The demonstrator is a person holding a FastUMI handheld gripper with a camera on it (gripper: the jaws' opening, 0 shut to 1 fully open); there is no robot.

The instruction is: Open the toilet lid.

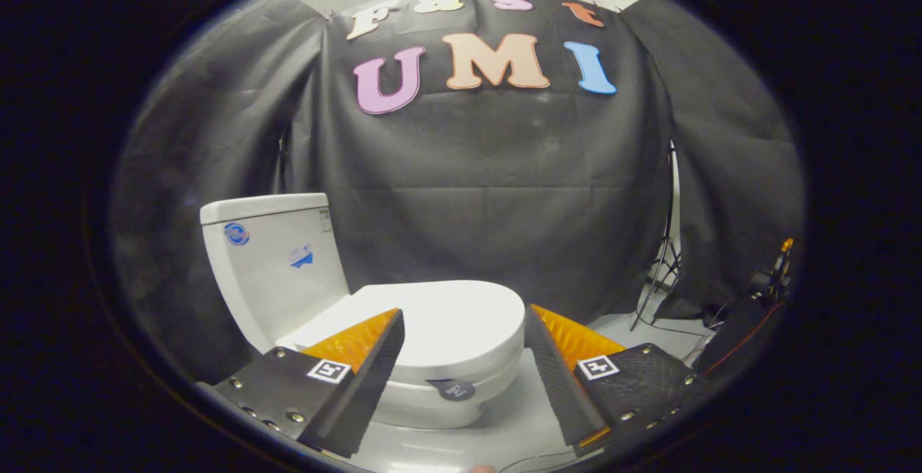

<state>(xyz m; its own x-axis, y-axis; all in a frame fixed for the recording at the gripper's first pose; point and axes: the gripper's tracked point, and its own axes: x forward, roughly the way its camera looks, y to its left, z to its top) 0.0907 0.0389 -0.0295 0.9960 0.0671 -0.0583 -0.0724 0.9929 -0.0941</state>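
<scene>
While fingers (464, 358) gape, toilet lid (439, 325) lies closed.

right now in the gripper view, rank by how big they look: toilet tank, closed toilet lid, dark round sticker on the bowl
1. Closed white oval toilet lid, between the open gripper fingers, and tall white ceramic toilet tank: alike; the lid is nearer, so unsure.
2. Small dark round sticker: clearly smallest.

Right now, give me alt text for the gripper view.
A white toilet with its lid closed lies just ahead of the open gripper, whose fingers flank it without touching. The tank stands behind, against black cloth.
</scene>
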